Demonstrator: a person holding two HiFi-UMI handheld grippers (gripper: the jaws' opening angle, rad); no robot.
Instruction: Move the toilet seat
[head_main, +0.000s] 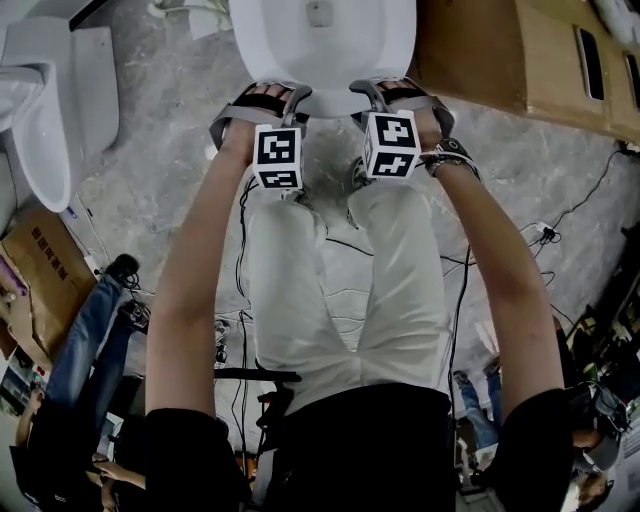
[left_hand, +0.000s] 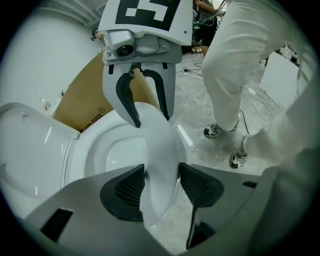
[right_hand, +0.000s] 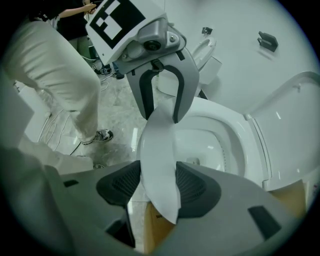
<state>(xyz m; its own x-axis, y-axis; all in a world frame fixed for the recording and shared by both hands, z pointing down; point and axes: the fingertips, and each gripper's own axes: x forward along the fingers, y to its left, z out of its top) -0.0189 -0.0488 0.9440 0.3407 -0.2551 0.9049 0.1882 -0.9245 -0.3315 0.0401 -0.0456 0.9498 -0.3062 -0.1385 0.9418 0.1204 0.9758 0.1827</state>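
Toilet seat (left_hand: 159, 142) — gripped in both hand-held grippers (left_hand: 161, 180) (right_hand: 159, 186)

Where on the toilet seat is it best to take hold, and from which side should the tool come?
Probably the front edge of the toilet seat, from the front. That edge is thin enough to fit between the jaws and lies farthest from the raised lid, giving leverage. The left tool and right tool grip there.

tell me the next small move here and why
Probably raise both grippers together, tipping the toilet seat up toward the open lid. The left gripper and right gripper each have jaws closed on its front edge, over the bowl.
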